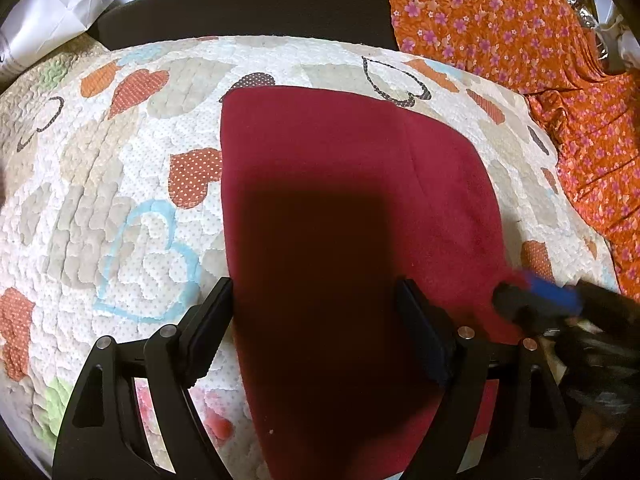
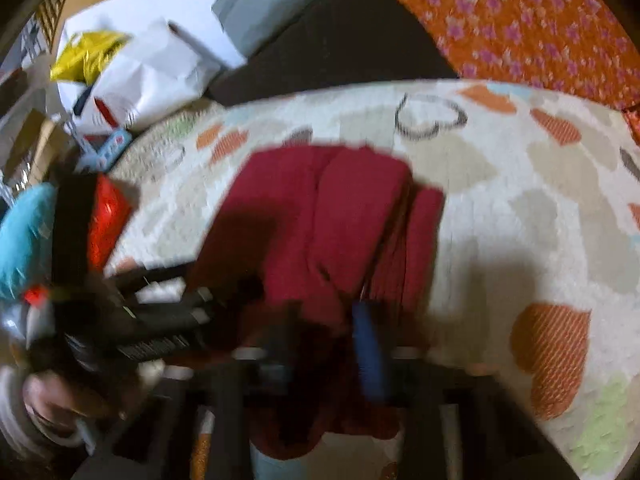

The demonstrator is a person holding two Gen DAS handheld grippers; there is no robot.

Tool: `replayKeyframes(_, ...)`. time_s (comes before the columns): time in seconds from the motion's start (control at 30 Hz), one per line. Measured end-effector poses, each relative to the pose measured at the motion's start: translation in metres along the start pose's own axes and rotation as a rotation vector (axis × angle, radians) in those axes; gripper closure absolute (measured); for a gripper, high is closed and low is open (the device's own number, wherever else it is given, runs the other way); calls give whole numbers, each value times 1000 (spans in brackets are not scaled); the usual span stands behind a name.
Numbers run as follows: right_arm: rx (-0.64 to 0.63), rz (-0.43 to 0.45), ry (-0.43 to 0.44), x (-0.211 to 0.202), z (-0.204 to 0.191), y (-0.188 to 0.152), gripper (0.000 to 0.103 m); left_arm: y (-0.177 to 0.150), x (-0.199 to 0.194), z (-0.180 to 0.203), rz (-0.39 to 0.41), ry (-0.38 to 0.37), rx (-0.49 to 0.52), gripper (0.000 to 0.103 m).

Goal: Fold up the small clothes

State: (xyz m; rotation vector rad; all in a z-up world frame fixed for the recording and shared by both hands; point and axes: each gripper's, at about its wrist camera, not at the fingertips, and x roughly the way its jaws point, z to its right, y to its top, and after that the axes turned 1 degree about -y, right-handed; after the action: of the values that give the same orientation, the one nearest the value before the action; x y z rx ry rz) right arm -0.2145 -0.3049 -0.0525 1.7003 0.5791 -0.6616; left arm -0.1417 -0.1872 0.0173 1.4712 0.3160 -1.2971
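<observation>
Your red cloth (image 1: 352, 240) lies flat on the heart quilt (image 1: 120, 200), about in the middle of it. Its long way runs from the near edge of the quilt up toward the far edge. The far end is a straight edge just short of the quilt's far edge. A soft fold line runs the long way down its right part. The near end is cut off at the bottom of the left wrist view, so you cannot see where it stops.

Your left gripper (image 1: 316, 320) hangs over the cloth with its fingers wide apart. Nothing is pinched between them. Its dark shadow covers the middle of the cloth.

Your right gripper (image 2: 332, 332) is at the cloth's right edge, near the quilt's near edge. Its fingers are narrow, with red cloth bunched up between them. That view is very blurry, so you cannot tell if the pads really squeeze the cloth. In the left wrist view it shows only as a dark and blue smear at the right edge.

An orange flower cloth (image 1: 520, 32) lies past the quilt's far right corner. White paper (image 2: 152, 68) lies past the far left corner
</observation>
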Motion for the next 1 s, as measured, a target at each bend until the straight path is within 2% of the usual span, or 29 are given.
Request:
replayKeyframes(0.07,-25,29,-11,-6,0,-3,85,-2,-3,1,3,-5,-1,21)
replayKeyframes(0.17,-66,16,-69,2,1,-6,85,-3,-4,5,6,1,19,21)
replayKeyframes(0.23,-42,-12,-61,15,4,-11,84,-4,-1,6,-3,17,30,21)
replayKeyframes(0.37,49,6,-12,1,14,-7,77,-3,-1,5,-1,12,21,21)
replayKeyframes(0.47,91,69,10,-19,16,3,75,-2,-2,2,-6,9,1,21)
replayKeyframes(0.6,51,133,2,-30,5,23,75,-1,-5,3,3,17,8,21)
replayKeyframes(0.77,32,118,5,-6,-3,40,75,-1,-6,4,11,27,28,21)
replayKeyframes(0.87,38,84,-36,17,0,44,75,-1,-6,4,8,25,23,21)
replayKeyframes(1.0,41,66,-88,42,17,47,91,0,-5,6,8,24,32,21)
